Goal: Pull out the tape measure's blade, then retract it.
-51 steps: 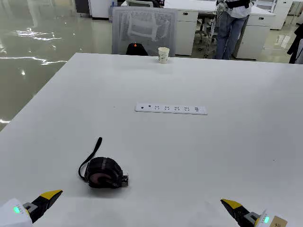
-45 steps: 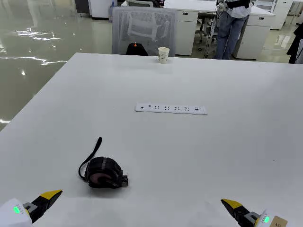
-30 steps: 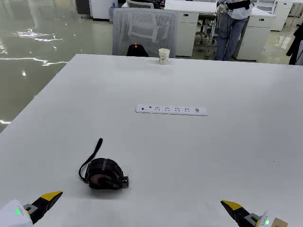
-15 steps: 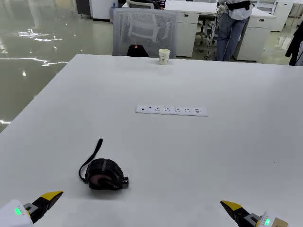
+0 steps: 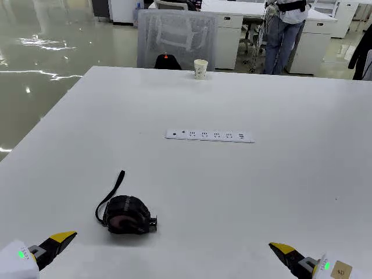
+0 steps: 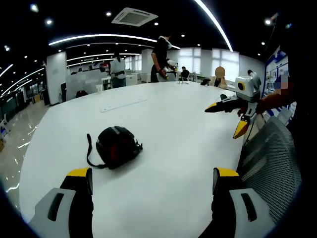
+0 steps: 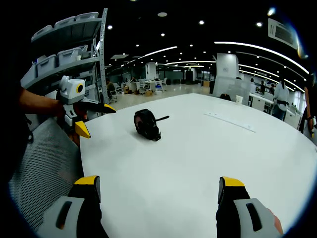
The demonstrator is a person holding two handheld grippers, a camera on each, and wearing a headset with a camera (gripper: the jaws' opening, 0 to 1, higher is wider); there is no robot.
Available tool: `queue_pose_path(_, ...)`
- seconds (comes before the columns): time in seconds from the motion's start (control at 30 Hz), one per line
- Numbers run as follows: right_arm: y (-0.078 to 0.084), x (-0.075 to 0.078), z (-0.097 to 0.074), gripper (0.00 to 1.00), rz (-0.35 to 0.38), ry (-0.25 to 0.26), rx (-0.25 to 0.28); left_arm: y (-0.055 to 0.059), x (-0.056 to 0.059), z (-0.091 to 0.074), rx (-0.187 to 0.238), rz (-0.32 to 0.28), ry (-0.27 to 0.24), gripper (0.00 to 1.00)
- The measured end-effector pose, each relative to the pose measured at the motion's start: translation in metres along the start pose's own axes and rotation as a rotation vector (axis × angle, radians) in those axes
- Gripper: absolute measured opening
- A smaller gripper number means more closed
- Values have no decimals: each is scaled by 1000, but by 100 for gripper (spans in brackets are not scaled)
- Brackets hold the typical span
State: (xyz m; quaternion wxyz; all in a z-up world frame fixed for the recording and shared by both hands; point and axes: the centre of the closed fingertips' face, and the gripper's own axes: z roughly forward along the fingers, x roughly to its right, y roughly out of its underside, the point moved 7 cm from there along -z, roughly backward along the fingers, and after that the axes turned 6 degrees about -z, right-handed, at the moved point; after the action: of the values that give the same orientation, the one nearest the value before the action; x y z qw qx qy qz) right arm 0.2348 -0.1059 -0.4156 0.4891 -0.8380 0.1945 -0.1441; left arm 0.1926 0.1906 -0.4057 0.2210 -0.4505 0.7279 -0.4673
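The left gripper [image 6: 152,173] hovers over the near left corner of the white tabletop [image 5: 279,174]. Its yellow-tipped jaws stand wide apart with nothing between them. In the right gripper view it shows from the side, a hand behind it, jaws spread.

To its right, and a little farther in from the near edge, the tape measure [image 5: 126,214] lies flat on the tabletop, left of the middle. It is well apart from both grippers and nearer the left one. The case is black with a reddish round face turned up. Its black wrist strap [image 5: 112,190] loops off the case's left side and points toward the far edge. The blade is wound in, and only its end hook [image 5: 153,221] shows at the mouth on the case's right side.

Farther in, about the middle of the tabletop, a white power strip [image 5: 210,135] lies parallel to the far edge. A paper cup [image 5: 200,68] stands upright at the far edge. Just beyond that edge is a grey mesh office chair [image 5: 176,38]. To the right of it, farther back on the floor, a person [image 5: 285,29] stands by white cabinets.

The right gripper [image 7: 159,181] hangs over the near right part of the tabletop. Its jaws are also wide apart and empty.
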Motion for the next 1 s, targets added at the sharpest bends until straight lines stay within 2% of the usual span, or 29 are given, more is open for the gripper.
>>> queue_pose_path(0.77,-7,21,8,98,-49,-52,-37,-10,-21,8,-46,59,45,97)
queue_pose_path(1.0,-8,26,12,97,-60,-72,-47,-15,-23,10,-69,84,72,96)
